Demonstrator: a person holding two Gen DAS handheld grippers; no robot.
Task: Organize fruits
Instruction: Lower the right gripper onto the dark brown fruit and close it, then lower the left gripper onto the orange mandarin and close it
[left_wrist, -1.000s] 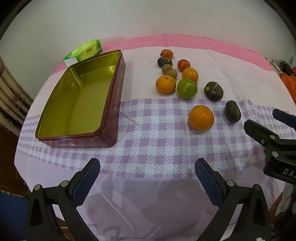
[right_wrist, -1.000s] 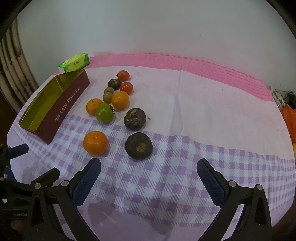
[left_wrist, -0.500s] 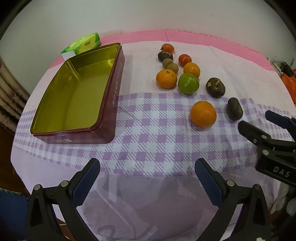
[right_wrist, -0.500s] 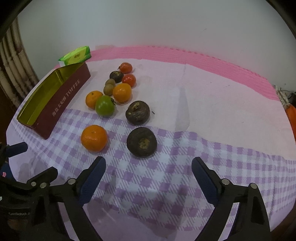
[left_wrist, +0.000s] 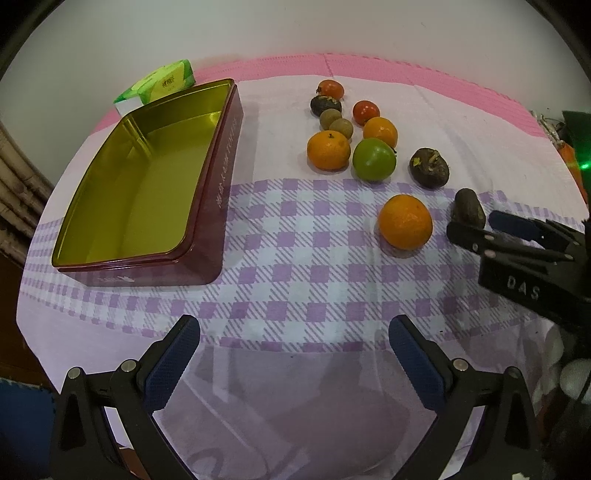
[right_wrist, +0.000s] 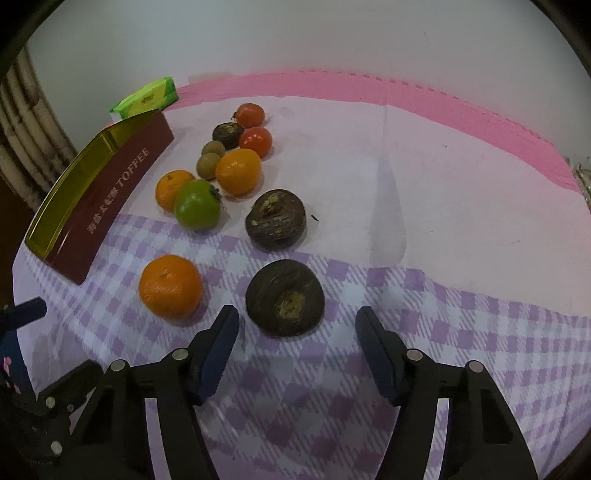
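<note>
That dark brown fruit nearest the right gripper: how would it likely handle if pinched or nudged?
The dark brown fruit looks squat and rounded, so a nudge may roll or skid it on the checked cloth. Its wrinkled, blemished skin suggests softness, so a hard pinch might bruise it. The right gripper, jaws just closing, is not yet touching it.

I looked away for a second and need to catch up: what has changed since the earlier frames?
The right gripper has come forward and down to the near dark fruit, its jaws closing in beside it, pads not yet touching. The left gripper stayed open and empty. The fruits and tin have not moved.
</note>
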